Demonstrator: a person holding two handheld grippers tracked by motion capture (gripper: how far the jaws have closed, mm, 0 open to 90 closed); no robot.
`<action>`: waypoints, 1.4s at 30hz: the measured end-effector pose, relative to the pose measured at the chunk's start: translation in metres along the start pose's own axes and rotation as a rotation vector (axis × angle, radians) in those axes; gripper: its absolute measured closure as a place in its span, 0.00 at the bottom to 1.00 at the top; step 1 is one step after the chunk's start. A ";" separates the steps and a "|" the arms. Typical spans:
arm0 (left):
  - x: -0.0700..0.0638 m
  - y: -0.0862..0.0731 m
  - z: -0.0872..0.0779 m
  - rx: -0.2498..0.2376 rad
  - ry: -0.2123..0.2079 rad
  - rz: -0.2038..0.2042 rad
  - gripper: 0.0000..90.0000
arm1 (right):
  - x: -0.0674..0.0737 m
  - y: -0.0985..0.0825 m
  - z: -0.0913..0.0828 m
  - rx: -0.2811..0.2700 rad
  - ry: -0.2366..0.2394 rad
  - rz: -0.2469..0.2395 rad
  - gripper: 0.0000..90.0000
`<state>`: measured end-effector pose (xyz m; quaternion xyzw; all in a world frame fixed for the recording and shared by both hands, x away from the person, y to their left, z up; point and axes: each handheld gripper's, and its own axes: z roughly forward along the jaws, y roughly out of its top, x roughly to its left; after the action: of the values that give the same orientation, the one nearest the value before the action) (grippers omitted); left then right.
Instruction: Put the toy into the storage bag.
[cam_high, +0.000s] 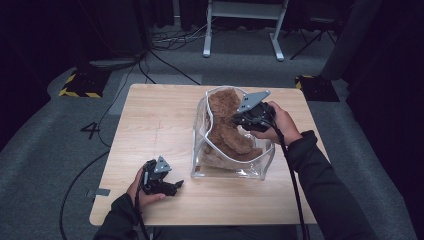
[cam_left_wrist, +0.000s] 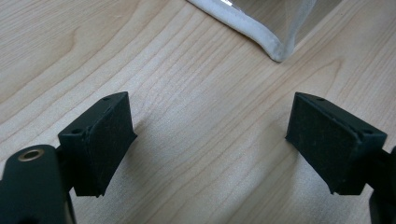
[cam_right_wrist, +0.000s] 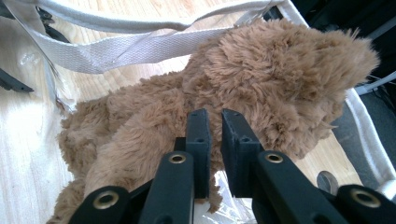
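- The brown plush toy (cam_high: 227, 131) is lying inside the clear bag (cam_high: 227, 170) on the desk (cam_high: 150, 125); packing appears largely done.
- The right hand-held gripper (cam_right_wrist: 214, 122) is reaching into the bag, jaws nearly closed, pinching the toy's fur.
- The left hand-held gripper (cam_high: 172, 187) is waiting beside the bag, jaws apart, empty.

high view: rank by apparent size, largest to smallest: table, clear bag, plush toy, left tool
1. table
2. clear bag, upright on the table
3. brown plush toy, inside the bag
4. left tool, open, resting low on the table beside the bag

No close calls; each looks plainly smaller than the one before.
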<state>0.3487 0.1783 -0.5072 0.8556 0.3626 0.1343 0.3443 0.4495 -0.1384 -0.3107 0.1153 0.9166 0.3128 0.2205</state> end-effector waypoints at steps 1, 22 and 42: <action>0.000 0.000 0.000 0.000 0.000 0.000 0.16 | 0.000 0.000 -0.001 -0.001 0.000 0.002 0.89; 0.000 0.000 0.000 0.000 0.000 0.000 0.16 | -0.009 -0.015 -0.036 -0.090 -0.072 0.094 0.35; 0.000 0.000 0.000 0.000 0.000 0.000 0.16 | -0.020 -0.047 -0.074 -0.113 -0.167 0.178 0.26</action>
<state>0.3487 0.1783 -0.5072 0.8556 0.3626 0.1344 0.3442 0.4284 -0.2208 -0.2809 0.2093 0.8621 0.3717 0.2734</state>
